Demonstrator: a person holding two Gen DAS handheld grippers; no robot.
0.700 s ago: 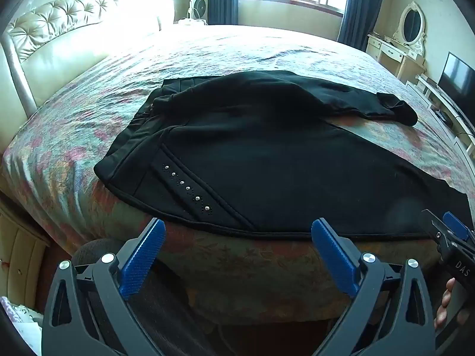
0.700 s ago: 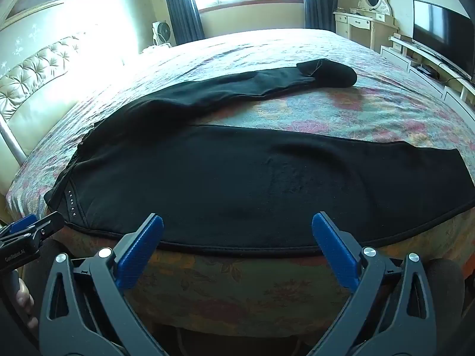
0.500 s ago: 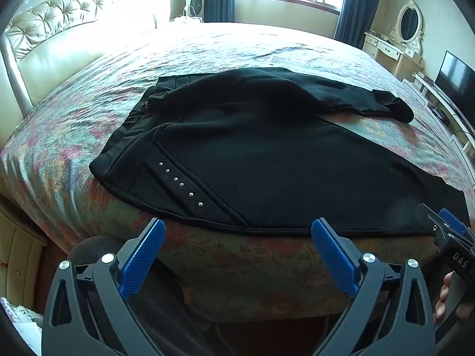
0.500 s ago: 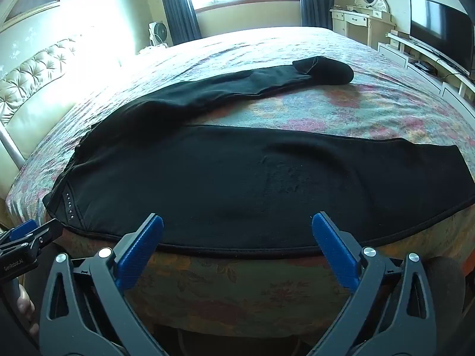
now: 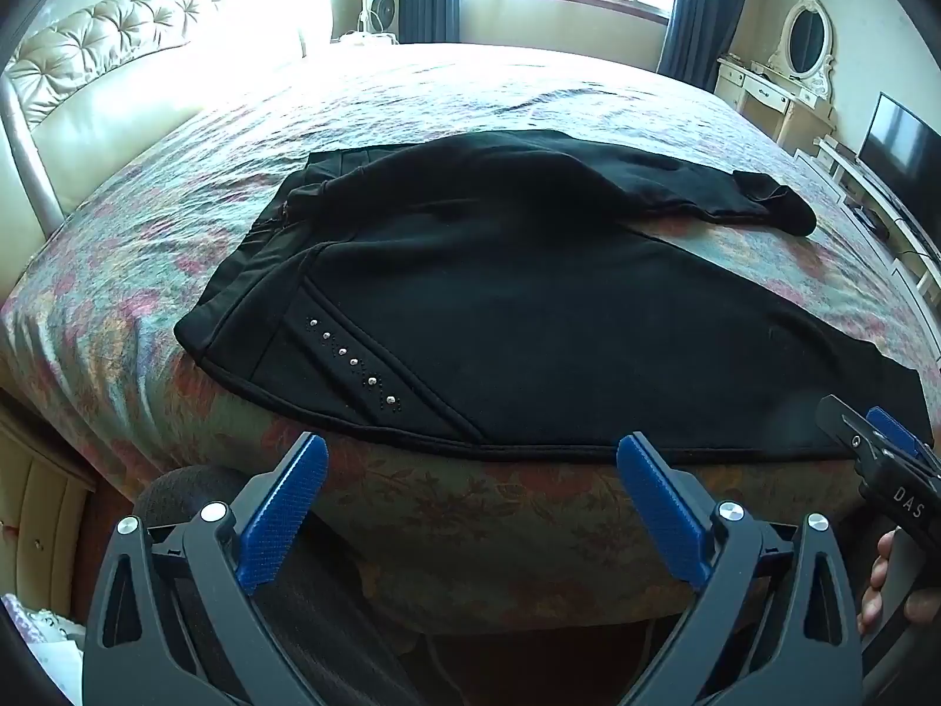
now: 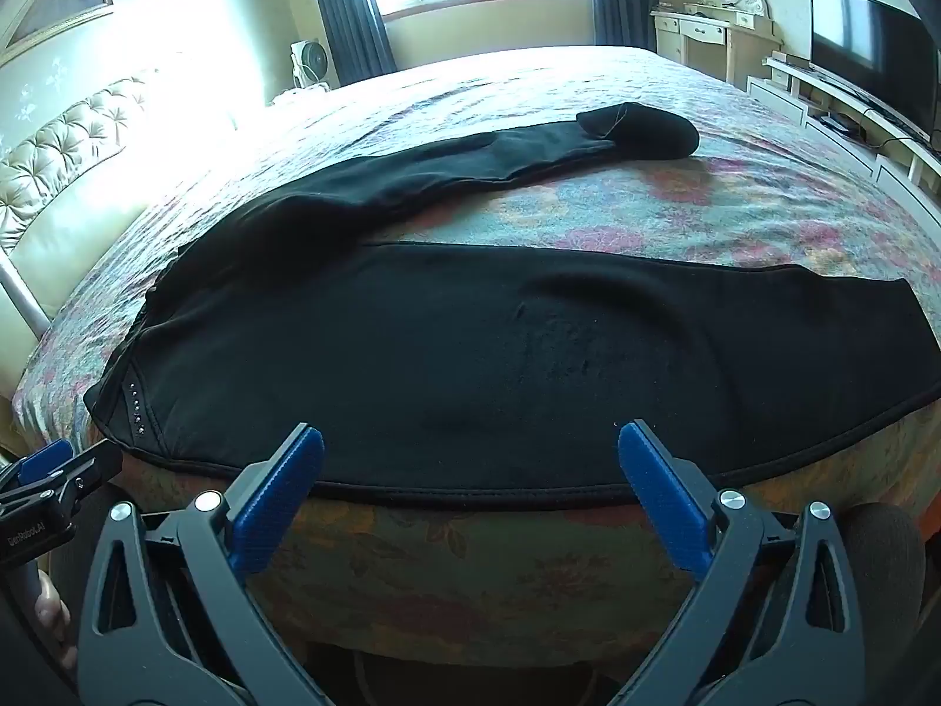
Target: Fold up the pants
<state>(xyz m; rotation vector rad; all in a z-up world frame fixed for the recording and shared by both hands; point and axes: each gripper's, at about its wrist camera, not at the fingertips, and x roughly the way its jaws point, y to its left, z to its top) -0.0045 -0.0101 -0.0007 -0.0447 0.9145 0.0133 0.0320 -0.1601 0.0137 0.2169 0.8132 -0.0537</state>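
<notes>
Black pants (image 5: 500, 294) lie spread on the bed, waist to the left with a row of silver studs (image 5: 353, 362), the near leg along the bed's front edge, the far leg angled away with its cuff folded over (image 5: 776, 206). They also show in the right wrist view (image 6: 500, 353). My left gripper (image 5: 470, 459) is open and empty, just in front of the near seam by the hip. My right gripper (image 6: 470, 453) is open and empty, in front of the near leg's middle. Each gripper shows at the edge of the other's view: the right one (image 5: 882, 459), the left one (image 6: 47, 482).
The bed has a floral cover (image 5: 529, 94) and a tufted cream headboard (image 5: 88, 76) on the left. A dressing table with an oval mirror (image 5: 806, 47) and a TV (image 6: 864, 53) stand at the right. A fan (image 5: 376, 6) sits by the window.
Both grippers have risen and drawn slightly nearer the bed; the pants sit lower in both views. The pants have not moved and both grippers stay open.
</notes>
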